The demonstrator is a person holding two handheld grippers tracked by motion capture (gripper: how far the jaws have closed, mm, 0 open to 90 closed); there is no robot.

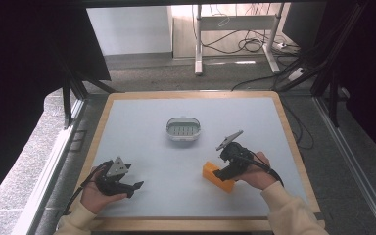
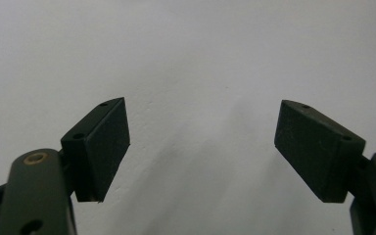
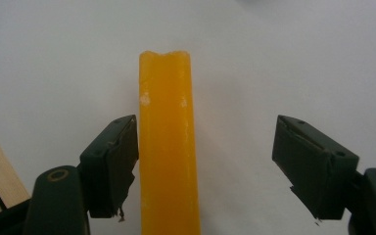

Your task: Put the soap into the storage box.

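At the near left of the pale grey surface, the left hand-held gripper lies low in the person's left hand, pointing right. Its jaws are spread wide with bare surface between them, as the left gripper view shows.

Farther back, near the middle, stands a small white oval basket with a perforated floor, well apart from both hands and with nothing near it.

To the right, an orange block lies on the surface, long and narrow. The right hand-held gripper, held in the right hand, comes down at it from the right side. In the right gripper view the jaws are parted around the block: one pad sits against or just beside its side, the other stands clear of it, so it is not clamped.

Past the wooden rim of the surface lie grey floor, black frame posts and loose cables under a white desk frame.
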